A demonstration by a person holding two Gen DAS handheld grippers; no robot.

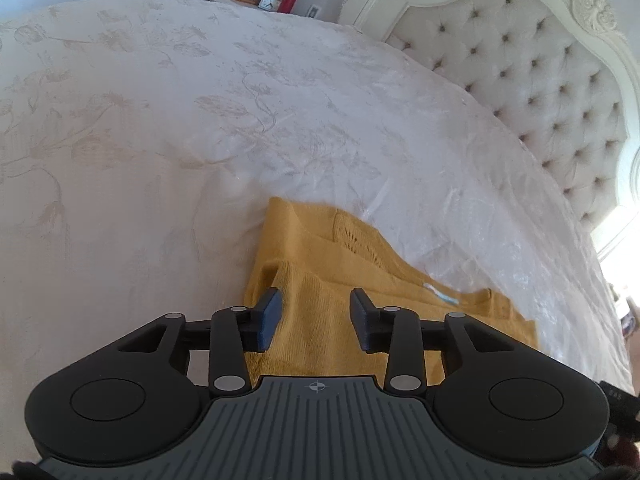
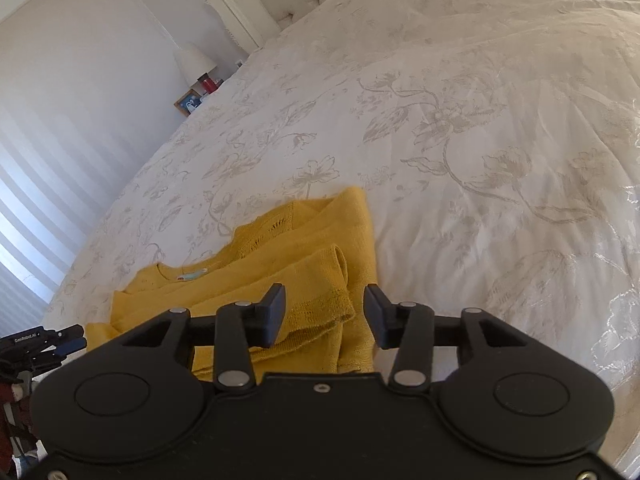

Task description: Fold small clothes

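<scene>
Left wrist view: left gripper [image 1: 316, 318] hangs low over the near part of a mustard-yellow knit sweater [image 1: 320, 256], angled down toward it. Jaws stand partly apart, nothing pinched between them; knit shows through the gap. Left finger [image 1: 269, 318] sits over the sleeve's folded edge, apparently just clear of the cloth.

Sweater lies on the floral bedspread [image 1: 160, 120] near the camera-side edge of the bed, already doubled on itself: sleeves laid across the body, neck label [image 1: 440, 294] showing to the right. Tufted headboard [image 1: 540, 92] beyond, nightstand clutter far off.

Right wrist view: same sweater [image 2: 280, 264], sleeve cuff [image 2: 320, 304] lying just ahead of the right gripper [image 2: 325, 316]. Jaws partly apart here too, holding nothing; cuff and body edge sit between and beneath the fingers. Gripper tilts down, close above the cloth. The other tool shows at far left.

Handling, my reading: light, soft, loosely knit, limp; no stiffness to carry a fold, so layers will slump or slide if lifted by one point. Not slippery; knit should catch the pads well. Openwork panel near the neck could snag. Best hold: stacked layers at the folded edge, one gripper at each side, pinching all plies together.
</scene>
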